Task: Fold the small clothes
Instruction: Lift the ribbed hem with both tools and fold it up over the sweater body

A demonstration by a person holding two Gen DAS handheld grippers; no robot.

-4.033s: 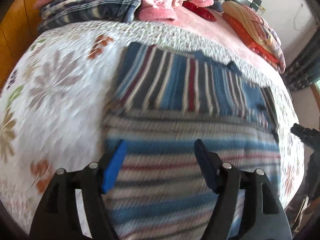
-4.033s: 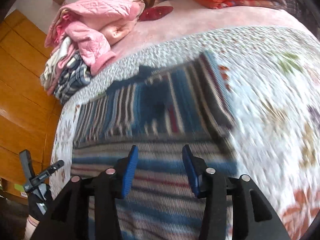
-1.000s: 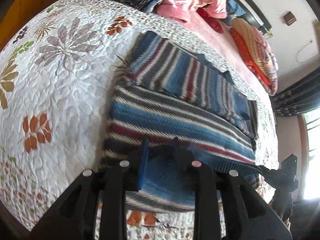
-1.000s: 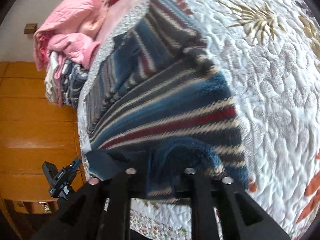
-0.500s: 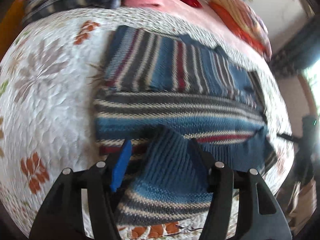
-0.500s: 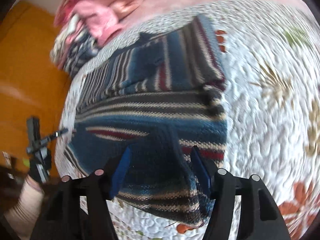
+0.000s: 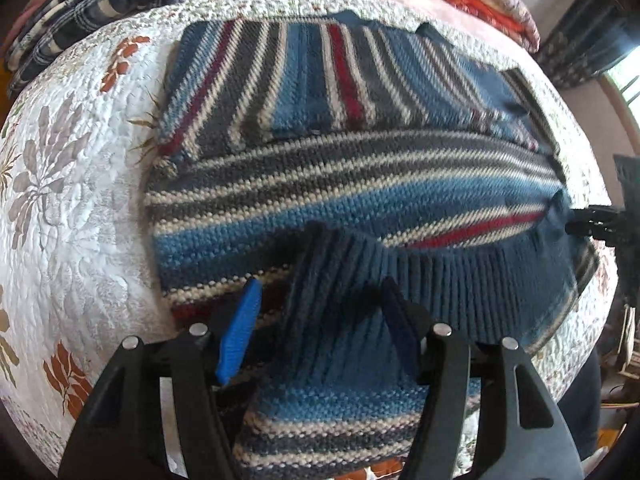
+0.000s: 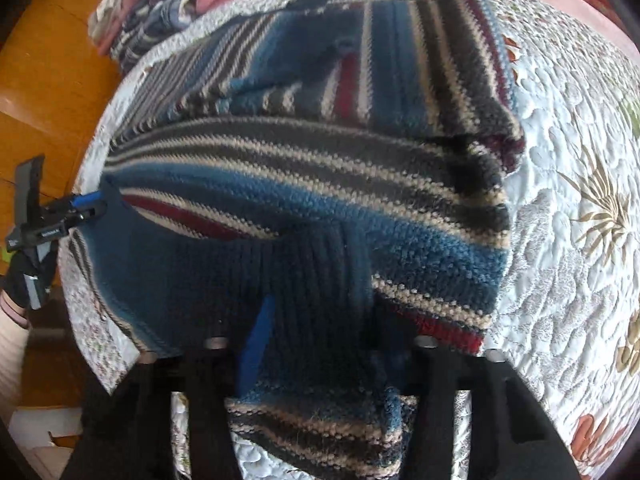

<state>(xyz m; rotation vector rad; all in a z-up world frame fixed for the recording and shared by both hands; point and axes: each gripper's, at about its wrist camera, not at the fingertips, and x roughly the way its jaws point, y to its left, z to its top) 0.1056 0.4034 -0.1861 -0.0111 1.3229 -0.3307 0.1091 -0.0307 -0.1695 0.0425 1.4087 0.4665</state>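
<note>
My left gripper (image 7: 320, 324) and right gripper (image 8: 320, 336) both stand wide apart astride the striped sweater's (image 7: 340, 184) ribbed hem (image 7: 460, 280), lying folded on the bed's quilt (image 7: 80, 200).

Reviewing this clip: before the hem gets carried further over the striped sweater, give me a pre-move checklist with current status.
1. Left gripper has the ribbed dark-blue hem: cannot tell; jaws look apart, cloth bunched between them.
2. Right gripper has the hem: cannot tell; knit hides the fingertips.
3. Hem raised evenly: not ok; it peaks at each gripper and sags between them.
4. Blue, grey, cream and red striped knit sweater lies flat on the white floral quilt: ok.
5. Sleeve fold at the far edge neat: ok.
6. Pile of folded clothes clear of the sweater: ok.
</note>
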